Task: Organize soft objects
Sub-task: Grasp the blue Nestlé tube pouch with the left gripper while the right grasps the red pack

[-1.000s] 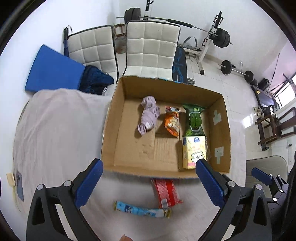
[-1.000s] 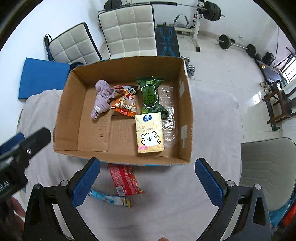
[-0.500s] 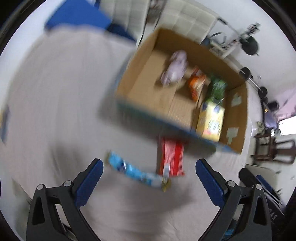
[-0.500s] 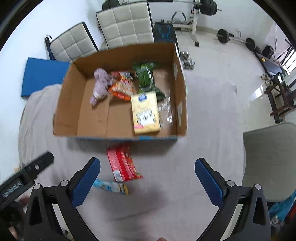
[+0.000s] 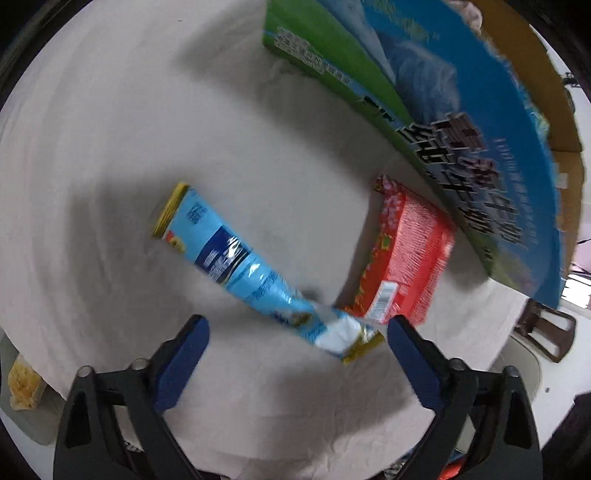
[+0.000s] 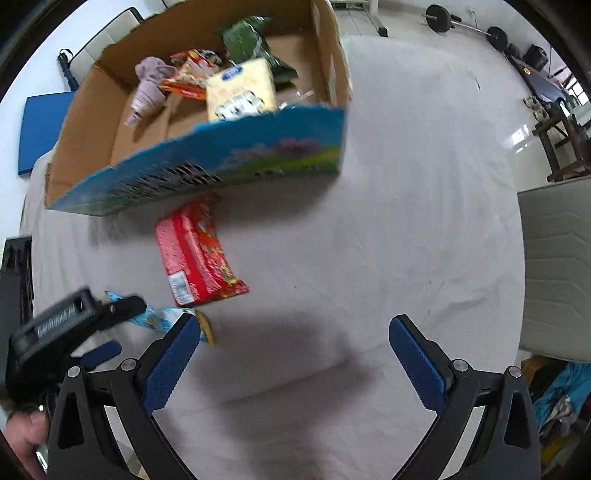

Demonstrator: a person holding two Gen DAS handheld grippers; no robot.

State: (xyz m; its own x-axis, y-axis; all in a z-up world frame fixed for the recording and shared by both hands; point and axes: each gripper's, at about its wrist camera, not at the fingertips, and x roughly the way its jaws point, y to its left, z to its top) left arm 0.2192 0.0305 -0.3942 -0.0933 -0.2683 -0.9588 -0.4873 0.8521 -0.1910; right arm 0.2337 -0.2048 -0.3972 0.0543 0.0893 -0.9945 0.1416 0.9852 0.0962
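Note:
A long light-blue snack packet [image 5: 258, 273] lies on the grey cloth, its near end between the tips of my open left gripper [image 5: 295, 336]. A red packet [image 5: 402, 258] lies just beyond it, against the cardboard box [image 5: 461, 122]. In the right wrist view the red packet [image 6: 195, 251] lies in front of the box [image 6: 207, 173], and the blue packet [image 6: 159, 319] is partly hidden by the left gripper. My right gripper [image 6: 293, 343] is open and empty above bare cloth. The box holds a purple cloth [image 6: 147, 83], an orange packet [image 6: 184, 81], a green packet [image 6: 247, 44] and a yellow pack [image 6: 240, 92].
The grey cloth [image 6: 406, 221] covers the table. A grey chair seat [image 6: 554, 266] stands at the right edge. A blue mat [image 6: 40, 129] and padded chairs are behind the box. Gym weights [image 6: 461, 26] lie on the floor at the back.
My left gripper has dropped low and forward to the blue packet, which now lies between its fingertips. My right gripper has moved down closer to the cloth. Both stay open.

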